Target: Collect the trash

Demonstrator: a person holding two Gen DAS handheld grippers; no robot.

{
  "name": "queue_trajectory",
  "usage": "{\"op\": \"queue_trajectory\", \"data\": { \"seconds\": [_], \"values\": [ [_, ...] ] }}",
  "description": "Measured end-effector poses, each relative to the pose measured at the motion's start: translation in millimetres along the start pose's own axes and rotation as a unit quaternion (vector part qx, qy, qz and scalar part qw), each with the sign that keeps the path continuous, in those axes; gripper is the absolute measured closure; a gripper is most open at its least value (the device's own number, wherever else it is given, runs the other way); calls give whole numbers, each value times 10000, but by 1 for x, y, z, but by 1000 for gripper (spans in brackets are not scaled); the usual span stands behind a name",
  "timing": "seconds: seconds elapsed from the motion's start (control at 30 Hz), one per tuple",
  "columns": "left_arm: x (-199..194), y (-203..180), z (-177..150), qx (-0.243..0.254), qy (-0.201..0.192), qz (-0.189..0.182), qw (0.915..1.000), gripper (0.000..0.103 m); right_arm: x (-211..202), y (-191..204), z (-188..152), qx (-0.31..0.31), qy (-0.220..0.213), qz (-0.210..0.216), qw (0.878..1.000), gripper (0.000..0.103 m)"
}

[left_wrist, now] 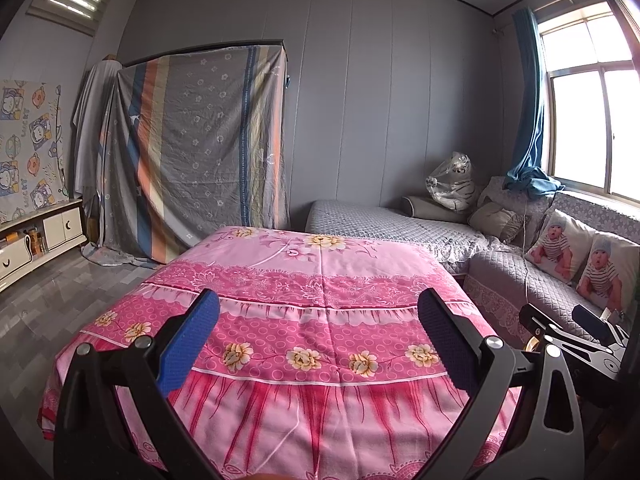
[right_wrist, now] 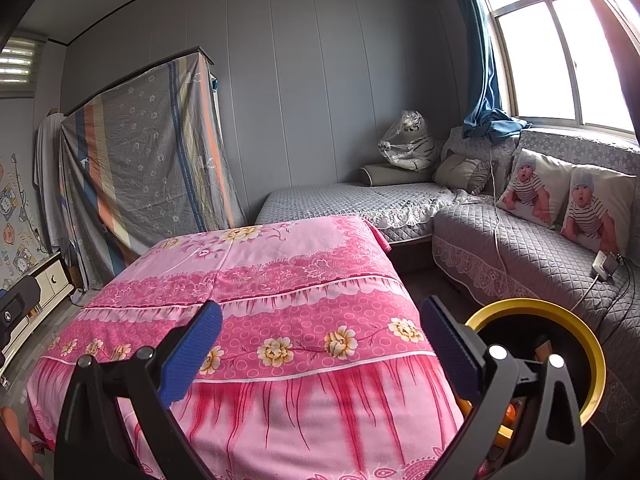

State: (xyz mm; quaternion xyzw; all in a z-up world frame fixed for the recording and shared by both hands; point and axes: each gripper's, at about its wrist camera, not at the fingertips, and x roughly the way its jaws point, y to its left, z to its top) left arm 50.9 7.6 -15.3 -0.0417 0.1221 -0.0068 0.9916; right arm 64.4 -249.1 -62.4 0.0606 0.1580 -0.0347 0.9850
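We see our left gripper (left_wrist: 320, 344) low in the middle of the left wrist picture. Its two blue pads (left_wrist: 190, 344) stand far apart, and nothing sits between them. Our right gripper (right_wrist: 322, 346) looks the same in the right wrist picture: blue pads (right_wrist: 192, 350) spread wide, holding nothing.

Both grippers hang over the near edge of a table covered with a pink flowered cloth (left_wrist: 320, 280). The cloth fills the middle and bottom of each picture.

In the lower right of the right wrist picture we see a round bin with a yellow rim (right_wrist: 560, 312). It stands just beside the pink cloth, between the table and the grey sofa (right_wrist: 540, 256). It is right behind our right gripper's right finger. Something orange shows inside it, low down, but we cannot tell what it is.

We cannot spot any trash on the cloth from here.

On the sofa, at the right of the picture, lie two pillows with baby pictures (right_wrist: 568, 204). A toy tiger in a clear bag (right_wrist: 408, 144) sits in the far corner. A striped sheet (left_wrist: 192, 152) hangs over something tall in the upper left of the left wrist picture.
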Motion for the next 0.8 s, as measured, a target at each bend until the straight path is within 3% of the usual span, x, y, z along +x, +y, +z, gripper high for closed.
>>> {"op": "queue_trajectory", "data": {
  "seconds": [0.8],
  "values": [
    [2,2,1,31,1,-44,10000,8,3,-5,-2,22,117,34,9999,7]
  ]
}}
